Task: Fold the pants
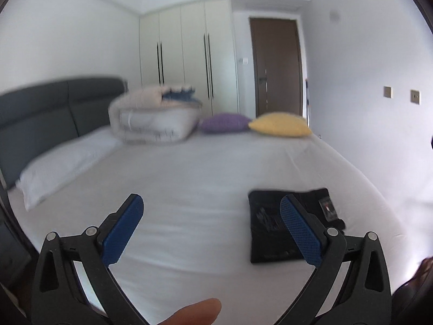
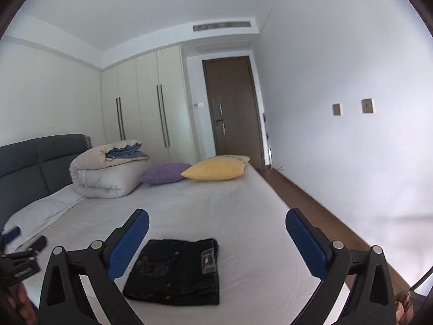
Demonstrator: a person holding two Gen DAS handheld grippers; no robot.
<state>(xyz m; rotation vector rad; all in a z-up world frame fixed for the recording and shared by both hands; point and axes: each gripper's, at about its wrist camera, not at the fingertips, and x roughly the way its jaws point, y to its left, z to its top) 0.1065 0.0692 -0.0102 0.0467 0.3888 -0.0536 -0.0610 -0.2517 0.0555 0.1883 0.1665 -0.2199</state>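
Since the black denim pants [image 2: 176,270] already lie as a compact, roughly square folded stack on the white bed sheet [image 2: 243,203], near the close edge of the bed, the folding step looks finished to me and this reads as the release/retreat stage

Stack sits flat, layered edges showing along its near side, waistband label facing up on the right part. Nothing is touching it

Right two-finger gripper with blue pads [image 2: 216,243]: jaws spread wide, nothing between the pads, held above the stack and pointing across the bed. Left two-finger gripper with blue pads [image 1: 211,227]: also spread wide and empty, pants off to its right under the right finger in that view; a person's fingertip [image 1: 197,314] shows at the bottom edge

Further out: white pillow [image 2: 40,214] by the grey padded headboard [image 2: 32,168], rolled beige duvet [image 2: 108,176], purple cushion [image 2: 165,173], yellow cushion [image 2: 216,169], all well apart from the pants

Judgement on next move: likely none beyond a check. If edges look uneven, a light press or nudge with closed jaws to square the stack, avoiding snagging the top layer and undoing the fold
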